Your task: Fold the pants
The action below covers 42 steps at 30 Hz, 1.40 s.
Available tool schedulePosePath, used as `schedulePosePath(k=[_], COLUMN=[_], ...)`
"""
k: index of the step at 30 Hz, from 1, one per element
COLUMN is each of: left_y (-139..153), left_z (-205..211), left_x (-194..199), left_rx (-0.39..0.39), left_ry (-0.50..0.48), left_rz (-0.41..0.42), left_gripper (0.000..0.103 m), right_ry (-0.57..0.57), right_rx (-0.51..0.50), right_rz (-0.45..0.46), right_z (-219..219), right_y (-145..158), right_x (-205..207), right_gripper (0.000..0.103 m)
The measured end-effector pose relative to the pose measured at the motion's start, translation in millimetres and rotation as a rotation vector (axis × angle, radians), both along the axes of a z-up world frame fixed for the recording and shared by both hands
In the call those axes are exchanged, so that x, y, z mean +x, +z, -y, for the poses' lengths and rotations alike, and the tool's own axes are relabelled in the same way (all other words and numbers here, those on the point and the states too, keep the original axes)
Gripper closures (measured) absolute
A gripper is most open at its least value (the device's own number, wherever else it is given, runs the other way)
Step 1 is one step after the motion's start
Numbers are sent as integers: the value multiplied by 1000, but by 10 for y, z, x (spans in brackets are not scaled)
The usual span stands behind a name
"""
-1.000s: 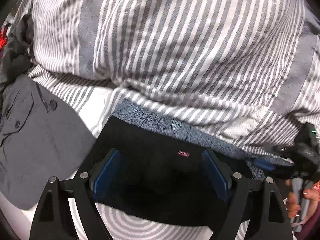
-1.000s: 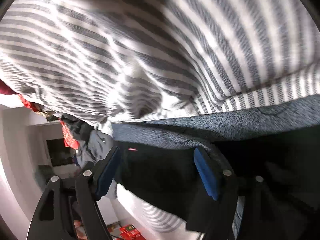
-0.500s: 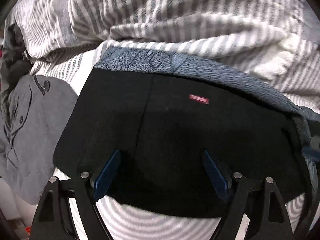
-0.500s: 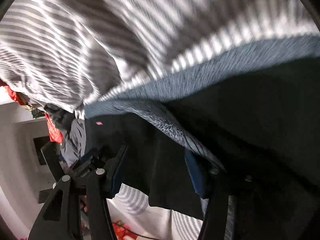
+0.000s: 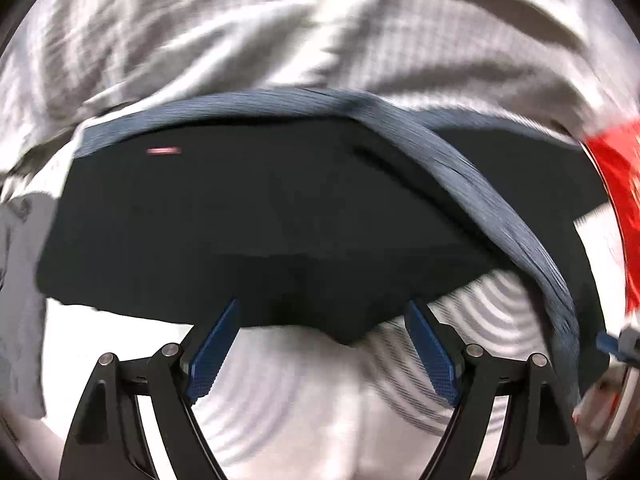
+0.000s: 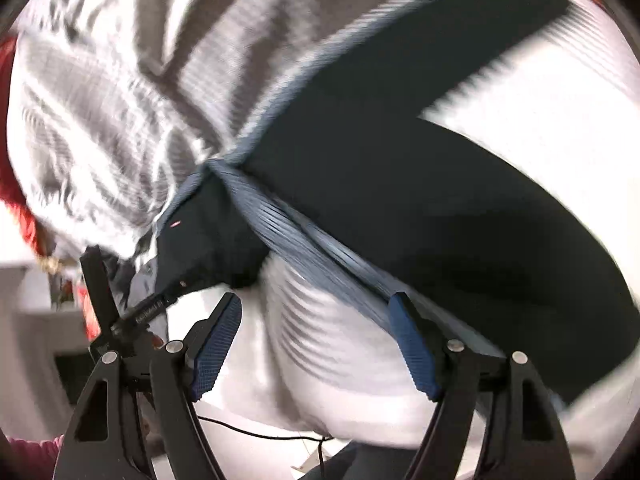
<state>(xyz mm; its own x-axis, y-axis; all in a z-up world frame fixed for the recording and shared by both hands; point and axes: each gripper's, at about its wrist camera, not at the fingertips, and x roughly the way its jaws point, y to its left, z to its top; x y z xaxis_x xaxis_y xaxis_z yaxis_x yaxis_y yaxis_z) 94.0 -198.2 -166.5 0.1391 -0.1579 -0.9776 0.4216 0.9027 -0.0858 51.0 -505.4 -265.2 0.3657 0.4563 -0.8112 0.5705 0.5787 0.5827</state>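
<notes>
1. The left gripper (image 5: pixel 322 344) stood wide, its blue pads (image 5: pixel 216 350) well apart, with nothing pinched between them.
2. Between and below the left pads lay only the white sheet (image 5: pixel 304 412) with its grey ring pattern; the near hem of the black pants (image 5: pixel 248 220) sat just past the pad tips, and blur hid whether the tips touched it.
3. The pants lay spread across the sheet, with a blue-grey waistband (image 5: pixel 492 208) running along the far edge and down the right side, and a small red label (image 5: pixel 163 151) near the far left corner.
4. A striped grey and white blanket (image 5: pixel 280 32) was bunched behind the pants.
5. The right gripper (image 6: pixel 316 344) also stood wide; its jaws had just been opening, and nothing was clamped between them.
6. In the right wrist view, the right-hand pad (image 6: pixel 412 350) met the blue-grey band of the pants (image 6: pixel 420 208) at its tip, while the left-hand pad was over bare sheet (image 6: pixel 344 392).
7. The left gripper (image 6: pixel 120 312) showed at the left of that view, near the labelled corner of the pants.
</notes>
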Motion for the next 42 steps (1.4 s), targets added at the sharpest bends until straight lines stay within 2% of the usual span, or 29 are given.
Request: schedulePosePath(k=[4, 8, 11, 15, 20, 22, 23, 24, 26, 27, 34, 39, 42], left_y=[-25, 10, 26, -75, -172, -239, -263, -284, -316, -323, -395, -420, -409], left_z=[265, 289, 281, 360, 560, 667, 703, 769, 929, 993, 1426, 1738, 2047], left_x=[-380, -645, -757, -779, -775, -774, -777, -780, -791, -788, -727, -705, -614], left_rx=[-35, -46, -36, -3, 19, 38, 45, 52, 67, 71, 90, 100, 96], left_ry=[-66, -122, -160, -179, -165, -156, -155, -157, -168, -171, -175, -163, -142], left_rz=[-25, -22, -14, -30, -24, -40, -50, -55, -54, -56, -85, -110, -99], left_gripper=[18, 18, 18, 18, 18, 18, 18, 18, 18, 18, 18, 18, 18], right_ry=[-159, -321, -355, -359, -338, -327, -321, -325, -347, -343, -262, -271, -254], right_rx=[2, 29, 4, 1, 76, 123, 145, 189, 295, 328, 412, 452, 465], right_rz=[-82, -135, -177, -157, -82, -54, -53, -41, -7, 24, 208, 287, 320], right_z=[51, 139, 191, 232, 304, 316, 316, 320, 353, 384, 818, 1245, 1535], right_y=[-57, -201, -329, -435, -620, -698, -727, -772, -812, -767, -193, 43, 140], right_x=[-856, -1597, -1857, -1998, -1921, -1847, -1841, -1822, -1806, -1774, -1348, -949, -698], right_gripper=[24, 24, 24, 24, 26, 39, 50, 80, 84, 89, 89, 89, 89])
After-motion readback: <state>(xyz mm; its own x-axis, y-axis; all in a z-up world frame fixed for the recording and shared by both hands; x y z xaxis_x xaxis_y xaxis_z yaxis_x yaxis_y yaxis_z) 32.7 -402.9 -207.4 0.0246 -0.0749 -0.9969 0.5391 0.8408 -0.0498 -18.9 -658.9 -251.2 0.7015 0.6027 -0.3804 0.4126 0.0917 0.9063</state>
